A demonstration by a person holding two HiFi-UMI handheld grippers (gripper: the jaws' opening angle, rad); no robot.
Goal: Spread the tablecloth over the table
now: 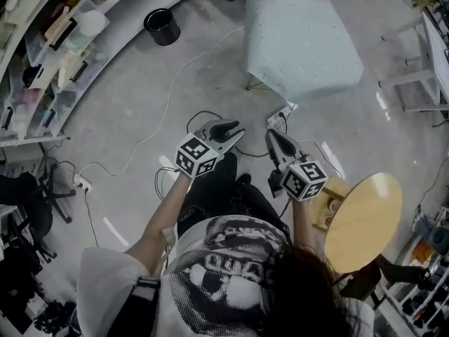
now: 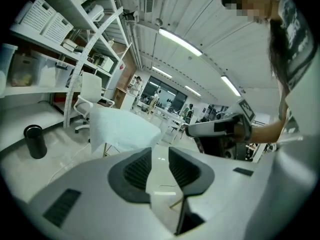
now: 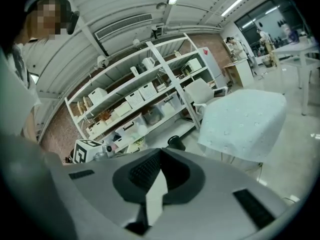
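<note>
Head view and both gripper views. The tablecloth (image 1: pixel 302 41), pale with small raised dots, lies draped over the tabletop ahead of the person, well apart from both tools; its edges hang down on every side that shows, so the spreading looks largely done. The left tongs (image 1: pixel 235 128) are released: in the left gripper view the two ribbed pads (image 2: pixel 137 170) stand apart with only bare floor (image 2: pixel 160 166) between them. The right tongs (image 1: pixel 270 133) are clenched on nothing, the pads meeting in the right gripper view.

Handling, as a judgement: the cloth is thin, light and limp. It should fold and slide easily over the smooth surface beneath, and it will probably not hold a shape. A hanging corner or hem is the best place to pinch it, one per tool, pulling outward and level to flatten wrinkles.

Hidden or unclear: the cloth fully covers the tabletop, and only thin legs (image 2: pixel 105 146) show below. The far hem is out of sight, so evenness of the overhang cannot be judged. A black bin (image 1: pixel 161 27) and cluttered shelves (image 1: pixel 49 55) stand apart at the left.
</note>
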